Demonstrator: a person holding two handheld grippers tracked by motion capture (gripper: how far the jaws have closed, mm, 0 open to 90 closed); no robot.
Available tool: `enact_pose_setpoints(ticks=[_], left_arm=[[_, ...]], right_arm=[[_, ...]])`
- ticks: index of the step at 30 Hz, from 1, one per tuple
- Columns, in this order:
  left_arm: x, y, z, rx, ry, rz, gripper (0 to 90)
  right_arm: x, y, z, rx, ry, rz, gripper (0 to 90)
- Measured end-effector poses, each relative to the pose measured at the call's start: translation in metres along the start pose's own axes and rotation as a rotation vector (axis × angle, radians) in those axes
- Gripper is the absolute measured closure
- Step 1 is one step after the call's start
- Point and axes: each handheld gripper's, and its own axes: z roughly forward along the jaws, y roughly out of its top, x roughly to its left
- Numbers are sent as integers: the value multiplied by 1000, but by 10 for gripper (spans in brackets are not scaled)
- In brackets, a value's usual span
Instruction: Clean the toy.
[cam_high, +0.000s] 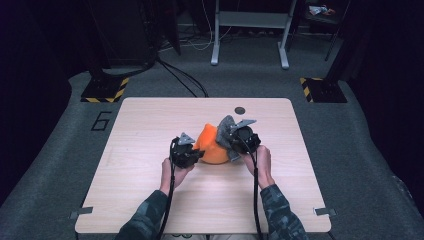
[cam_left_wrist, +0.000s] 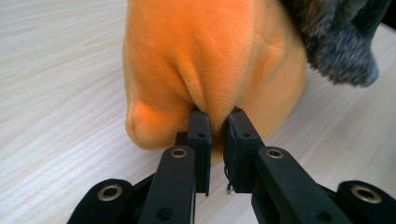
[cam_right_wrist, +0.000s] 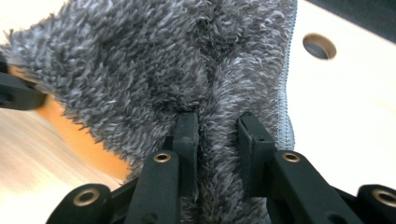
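Left tongs (cam_left_wrist: 216, 122) pinching orange plush (cam_left_wrist: 210, 60) | right tongs (cam_right_wrist: 218, 125) clamping grey cloth (cam_right_wrist: 154, 60)

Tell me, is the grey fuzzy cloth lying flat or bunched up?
Bunched up: the grey fuzzy cloth is pinched by the right gripper, draped against the orange plush.

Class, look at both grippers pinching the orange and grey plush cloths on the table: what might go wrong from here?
The left gripper is shut on only a thin fold of the orange cloth, so a pull may slip it free. The right gripper is shut on the grey cloth, which drapes over the orange one; lifting it might drag the orange cloth along.
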Motion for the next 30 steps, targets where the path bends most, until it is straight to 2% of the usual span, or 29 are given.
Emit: enact_pose_setpoints(ticks=[7,10,13,19,20,21,26,30], left_arm=[[-10,8,-6,-8,-21,-22,824],[-7,6,-5,0,-29,-44,824],[-3,3,-3,9,-17,-52,823],[1,0,-1,16,-7,-56,817],[2,-1,0,18,-4,-56,814],[3,-2,0,26,-5,-59,814],[11,-7,0,32,4,-92,814],[12,-8,1,35,6,-93,814]], right_arm=[[25,18,-13,-25,-12,-93,714],[31,22,-8,-7,-26,-114,714],[33,22,1,23,-27,-130,714],[32,20,7,26,-18,-127,714],[32,19,6,39,-14,-118,714],[31,18,7,31,-18,-123,714],[24,10,11,59,-15,-106,714],[20,5,13,75,-2,-88,714]])
